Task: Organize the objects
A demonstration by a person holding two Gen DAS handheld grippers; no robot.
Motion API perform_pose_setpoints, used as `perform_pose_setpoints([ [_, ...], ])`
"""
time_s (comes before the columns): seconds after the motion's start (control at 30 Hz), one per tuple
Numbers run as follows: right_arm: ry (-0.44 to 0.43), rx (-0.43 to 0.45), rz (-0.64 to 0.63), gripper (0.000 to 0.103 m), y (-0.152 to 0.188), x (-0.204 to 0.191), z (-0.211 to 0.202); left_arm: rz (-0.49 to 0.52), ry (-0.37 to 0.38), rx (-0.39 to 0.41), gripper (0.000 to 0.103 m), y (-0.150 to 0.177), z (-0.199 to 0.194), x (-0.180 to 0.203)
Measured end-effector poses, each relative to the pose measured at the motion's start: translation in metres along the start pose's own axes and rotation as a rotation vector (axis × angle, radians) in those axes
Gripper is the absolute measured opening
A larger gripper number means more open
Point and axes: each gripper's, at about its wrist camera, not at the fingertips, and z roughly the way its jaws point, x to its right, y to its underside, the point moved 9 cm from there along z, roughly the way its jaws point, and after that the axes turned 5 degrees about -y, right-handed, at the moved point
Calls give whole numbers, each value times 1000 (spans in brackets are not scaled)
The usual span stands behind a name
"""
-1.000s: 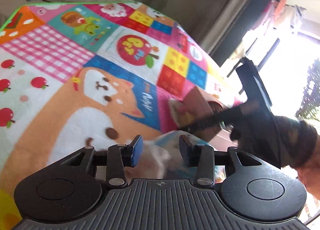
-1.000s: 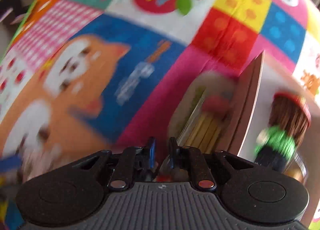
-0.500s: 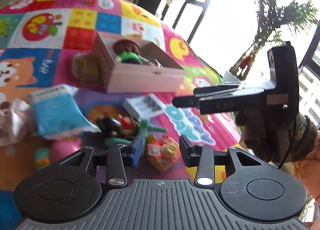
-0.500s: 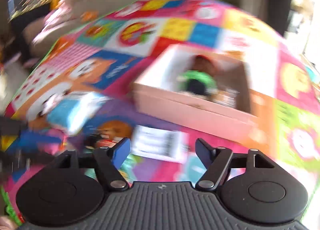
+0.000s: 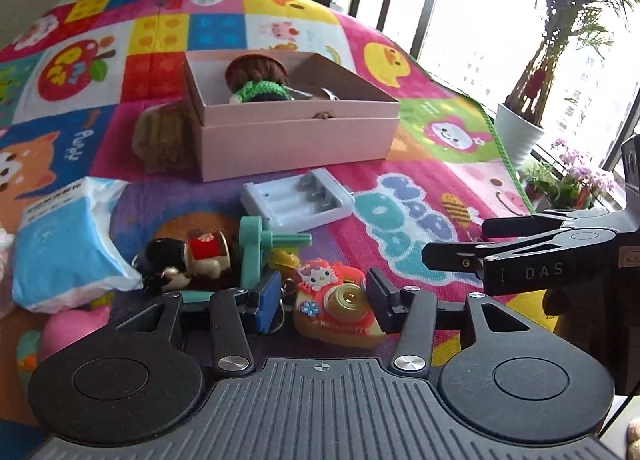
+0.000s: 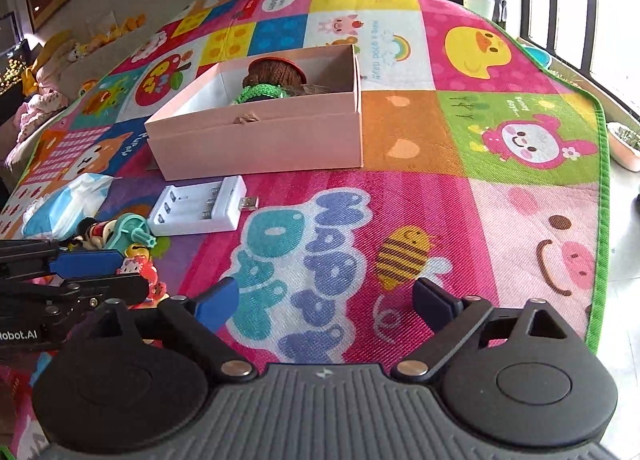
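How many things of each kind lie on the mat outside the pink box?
White plastic battery charger: 1
Blue-and-white tissue pack: 1
Red toy camera: 1
Teal plastic crank toy: 1
Black-and-red plush keychain: 1
Total: 5

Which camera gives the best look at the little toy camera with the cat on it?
The left wrist view: the toy camera sits close, whole and sharp between the left hand-held gripper fingers. The right wrist view shows only a small part of it at the left edge, behind the other gripper.
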Motion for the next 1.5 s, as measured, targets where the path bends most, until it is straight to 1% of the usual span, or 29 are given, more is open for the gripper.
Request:
perform_pose_setpoints([
  [0.03, -16, -3, 14, 103, 2, -2, 1, 1, 2, -4, 53, 2, -3, -2],
  [0.07, -9, 11, 14, 103, 4, -4, 1, 2, 6, -8, 53, 5, -6, -5],
  [0.13, 20, 12, -13, 103, 6, -8, 2, -13, 13, -17, 53, 9, -13, -11],
  [0.2, 44, 5, -27, 103, 7, -10, 5, -25, 1, -10, 53, 11, -17, -21],
  [0.3, 71, -13, -49, 103, 8, -13, 8, -65, -35, 16, 52, 10, -21, -39],
  [0.33, 85, -19, -63, 103, 9, -14, 9, -74, -34, 26, 48, 9, -23, -42],
  [0.43, 104, -14, -85, 103, 10, -16, 10, -76, -13, 88, 48, 0, -37, -48],
  [0.47, 102, -12, -84, 103, 10, -16, 10, -75, -26, 102, 48, -3, -39, -51],
  [0.5, 102, -11, -84, 103, 10, -16, 10, -81, -35, 96, 48, -5, -39, -54],
  [0.53, 104, -10, -85, 103, 10, -16, 10, -92, -18, 74, 48, -5, -37, -56],
  [0.6, 110, -8, -88, 103, 11, -17, 10, -112, 45, 38, 48, -1, -34, -52],
  [0.67, 112, -7, -88, 103, 11, -17, 10, -86, 70, 24, 49, 6, -33, -41],
  [0.73, 113, -7, -88, 103, 10, -17, 10, -23, 46, 29, 49, 12, -32, -28],
  [0.77, 115, -6, -88, 103, 10, -17, 10, 15, 25, 12, 49, 15, -28, -23],
  [0.8, 117, -6, -88, 103, 10, -17, 11, 34, 15, -2, 55, 18, -24, -20],
  [0.87, 121, -5, -88, 103, 10, -18, 11, 5, 32, -16, 54, 17, -20, -17],
  [0.97, 128, -4, -86, 103, 11, -19, 11, -12, 64, -63, 54, 13, -15, -12],
  [1.0, 128, -4, -86, 103, 11, -18, 11, -23, 86, -86, 53, 13, -14, -10],
  [1.07, 126, -3, -84, 103, 10, -19, 11, -54, 166, -141, 51, 16, -12, -3],
  [1.1, 126, -3, -84, 103, 10, -19, 12, -65, 199, -156, 51, 18, -12, 0],
  [1.13, 126, -3, -84, 103, 10, -18, 12, -64, 208, -159, 51, 19, -11, 3],
  [1.2, 124, -1, -82, 103, 10, -18, 12, -63, 188, -154, 51, 18, -8, 6],
  [1.27, 124, 0, -82, 103, 10, -18, 12, -88, 165, -151, 51, 13, -2, 8],
  [1.37, 114, 2, -77, 103, 10, -17, 11, -75, 132, -139, 53, 9, 4, 14],
  [1.5, 95, 37, -2, 103, 5, -6, 1, -117, 107, -161, 53, 5, 9, 18],
])
